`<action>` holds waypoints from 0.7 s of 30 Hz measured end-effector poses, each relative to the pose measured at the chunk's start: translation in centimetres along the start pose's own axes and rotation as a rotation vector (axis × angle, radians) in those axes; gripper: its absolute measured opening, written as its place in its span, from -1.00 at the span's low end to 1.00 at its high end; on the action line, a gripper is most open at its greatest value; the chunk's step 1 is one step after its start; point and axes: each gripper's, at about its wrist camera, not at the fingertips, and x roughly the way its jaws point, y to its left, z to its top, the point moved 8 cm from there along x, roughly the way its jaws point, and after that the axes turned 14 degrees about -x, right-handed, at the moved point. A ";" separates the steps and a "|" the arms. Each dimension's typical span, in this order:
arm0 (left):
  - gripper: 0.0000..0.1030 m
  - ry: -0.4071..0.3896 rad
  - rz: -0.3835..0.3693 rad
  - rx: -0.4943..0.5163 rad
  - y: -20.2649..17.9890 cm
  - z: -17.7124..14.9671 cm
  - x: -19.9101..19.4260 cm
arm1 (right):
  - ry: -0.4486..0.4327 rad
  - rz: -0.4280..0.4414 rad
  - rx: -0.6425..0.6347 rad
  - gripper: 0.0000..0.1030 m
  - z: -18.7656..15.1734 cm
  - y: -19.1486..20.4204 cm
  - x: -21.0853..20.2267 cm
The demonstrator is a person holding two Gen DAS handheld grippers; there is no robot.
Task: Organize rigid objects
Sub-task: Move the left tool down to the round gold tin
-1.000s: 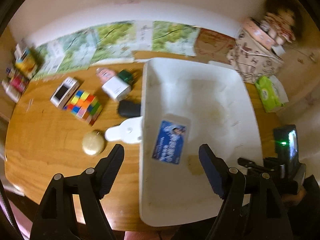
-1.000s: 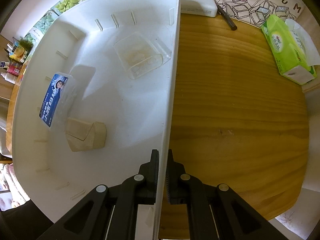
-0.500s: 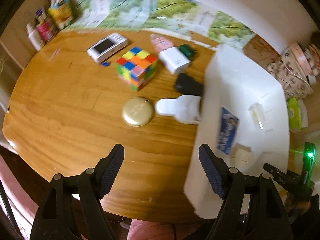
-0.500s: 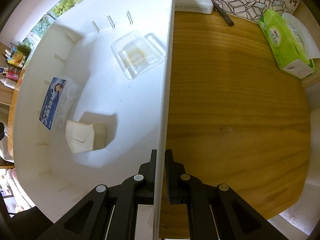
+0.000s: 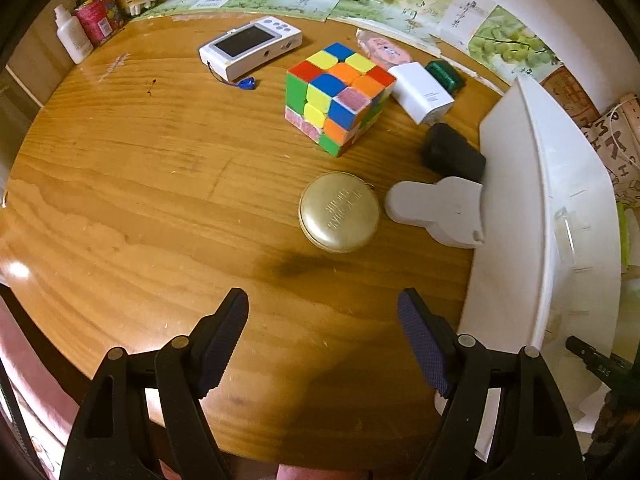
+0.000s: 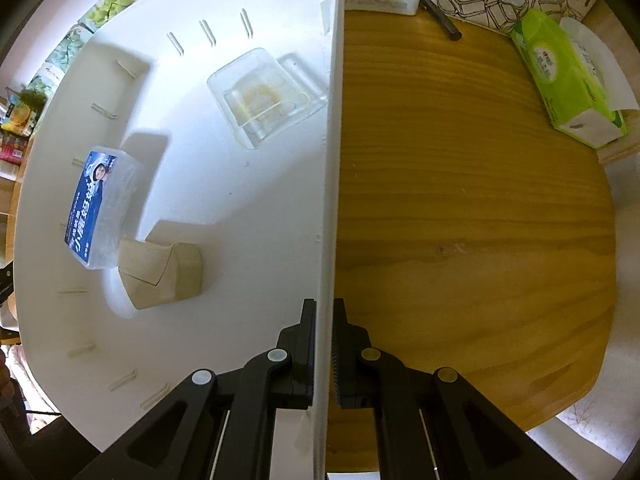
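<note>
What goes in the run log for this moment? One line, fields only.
left tool: open, above table, facing gold round case | right tool: shut on white bin wall | in bin: blue-label box, tan box, clear box

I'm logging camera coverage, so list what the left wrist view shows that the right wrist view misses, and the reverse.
Left wrist only: the open left tool, the puzzle cube, gold round case, white handheld device and black block.

Right wrist only: the right tool shut on the bin's rim, plus the blue-labelled box, tan box, clear container and green tissue pack.

Both: the white bin and wooden table.
</note>
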 end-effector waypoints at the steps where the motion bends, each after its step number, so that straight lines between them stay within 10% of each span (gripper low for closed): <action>1: 0.55 0.001 -0.008 0.008 0.0 0.2 0.3 | 0.004 -0.002 0.002 -0.88 0.1 0.0 0.1; 21: 0.53 0.017 0.008 0.032 -0.8 3.7 4.2 | 0.072 -0.024 0.017 -0.88 3.0 0.3 -0.2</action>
